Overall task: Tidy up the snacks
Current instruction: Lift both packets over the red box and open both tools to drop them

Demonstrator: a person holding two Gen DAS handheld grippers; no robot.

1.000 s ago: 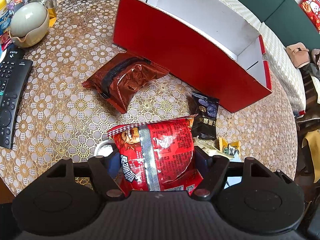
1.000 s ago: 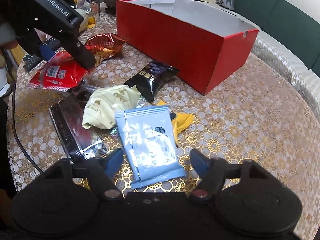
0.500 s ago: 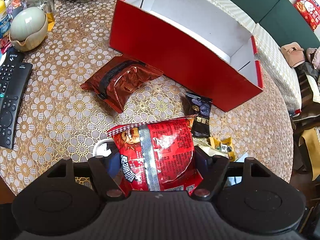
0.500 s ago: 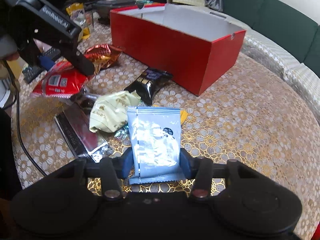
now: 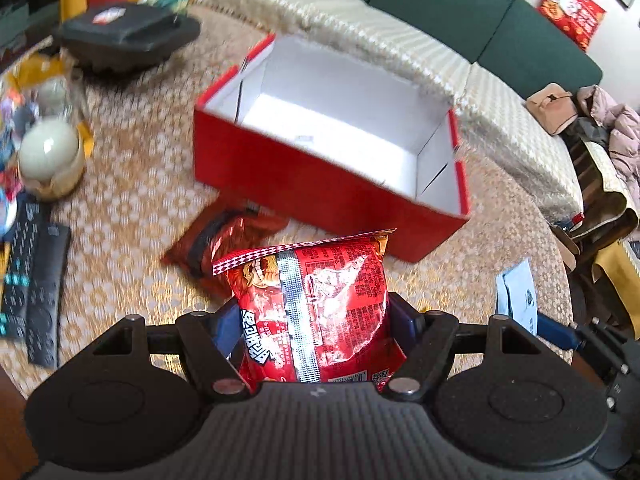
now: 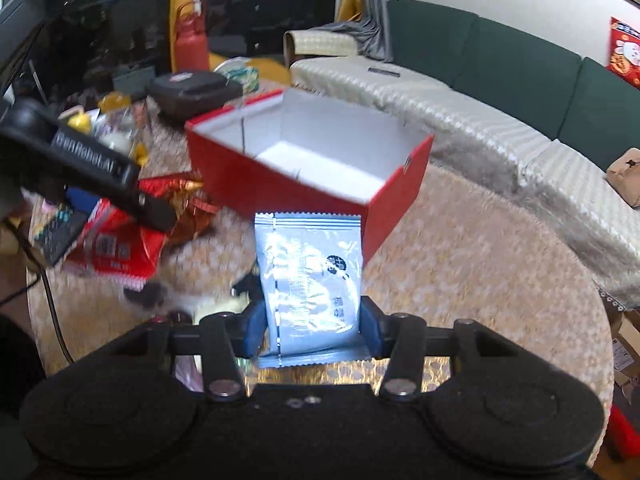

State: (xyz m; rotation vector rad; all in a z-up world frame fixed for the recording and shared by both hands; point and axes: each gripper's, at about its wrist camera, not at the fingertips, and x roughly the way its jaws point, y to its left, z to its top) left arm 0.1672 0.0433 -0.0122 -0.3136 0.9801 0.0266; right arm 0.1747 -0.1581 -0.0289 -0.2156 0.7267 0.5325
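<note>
My left gripper [image 5: 316, 320] is shut on a red snack bag [image 5: 316, 304] and holds it above the table, short of the open red box [image 5: 320, 184] with a white inside. My right gripper [image 6: 310, 322] is shut on a light blue snack packet [image 6: 310, 280], lifted in front of the same box [image 6: 280, 184]. The left gripper [image 6: 92, 168] with its red bag [image 6: 116, 248] shows at the left of the right wrist view. A dark red foil bag [image 5: 224, 240] lies on the table before the box. The blue packet [image 5: 516, 296] shows at the right of the left wrist view.
Two remotes [image 5: 32, 280] and a pale egg-shaped bowl [image 5: 48, 156] sit at the table's left. A black case [image 5: 128, 36] lies at the back. Small dark and pale packets [image 6: 192, 300] lie blurred under the right gripper. A sofa [image 6: 500, 128] curves behind the table [image 5: 132, 200].
The right gripper closed on the blue packet and lifted it. Both grippers rose and moved toward the red box, each carrying its snack.
</note>
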